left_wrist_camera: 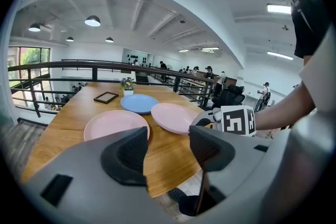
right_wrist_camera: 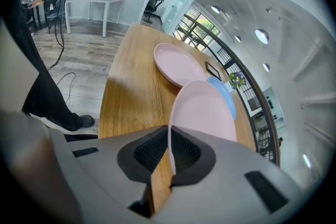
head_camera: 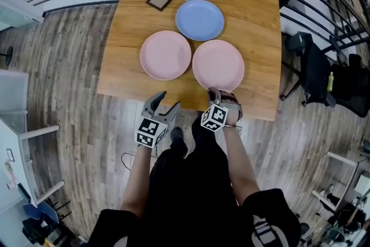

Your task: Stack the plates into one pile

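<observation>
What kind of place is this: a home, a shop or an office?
Probably an open-plan office on an upper floor: a wooden table stands beside a black railing, with an office chair nearby and long ceiling lights overhead.

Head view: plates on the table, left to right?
left pink plate → blue plate → right pink plate, its near rim clamped in the right hand-held gripper.
</observation>
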### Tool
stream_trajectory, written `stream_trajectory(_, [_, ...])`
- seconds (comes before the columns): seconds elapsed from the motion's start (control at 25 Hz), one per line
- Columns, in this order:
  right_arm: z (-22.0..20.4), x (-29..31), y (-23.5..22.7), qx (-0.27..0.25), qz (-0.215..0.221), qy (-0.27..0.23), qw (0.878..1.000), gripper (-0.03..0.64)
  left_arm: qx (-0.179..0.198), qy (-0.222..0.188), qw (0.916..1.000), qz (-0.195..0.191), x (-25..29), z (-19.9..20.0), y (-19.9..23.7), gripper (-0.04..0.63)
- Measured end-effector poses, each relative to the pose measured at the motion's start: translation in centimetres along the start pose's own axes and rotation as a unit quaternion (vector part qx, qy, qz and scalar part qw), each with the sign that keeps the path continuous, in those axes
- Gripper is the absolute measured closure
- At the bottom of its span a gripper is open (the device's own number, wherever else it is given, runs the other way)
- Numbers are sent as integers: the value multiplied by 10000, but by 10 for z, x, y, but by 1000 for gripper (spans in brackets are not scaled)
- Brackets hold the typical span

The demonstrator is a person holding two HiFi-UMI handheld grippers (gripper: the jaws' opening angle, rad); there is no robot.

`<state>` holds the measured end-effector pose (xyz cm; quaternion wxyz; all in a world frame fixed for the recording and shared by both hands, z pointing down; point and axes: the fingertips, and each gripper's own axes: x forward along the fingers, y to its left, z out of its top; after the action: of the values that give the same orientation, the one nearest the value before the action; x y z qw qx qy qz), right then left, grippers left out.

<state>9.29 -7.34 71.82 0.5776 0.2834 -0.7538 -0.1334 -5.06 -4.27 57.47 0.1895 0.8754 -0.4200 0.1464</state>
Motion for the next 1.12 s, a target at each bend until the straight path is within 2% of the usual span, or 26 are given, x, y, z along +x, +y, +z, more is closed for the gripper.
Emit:
stream_trajectory(0.56, [28,-4,-5,-312,-24,-145,9994,592,-141,-294,9989,327,-26,6,18,337])
stream_trajectory(1.12, [76,15,-15,-978,271,-530,9934,592,-298,-499,9932,1009,-46,20,60,337])
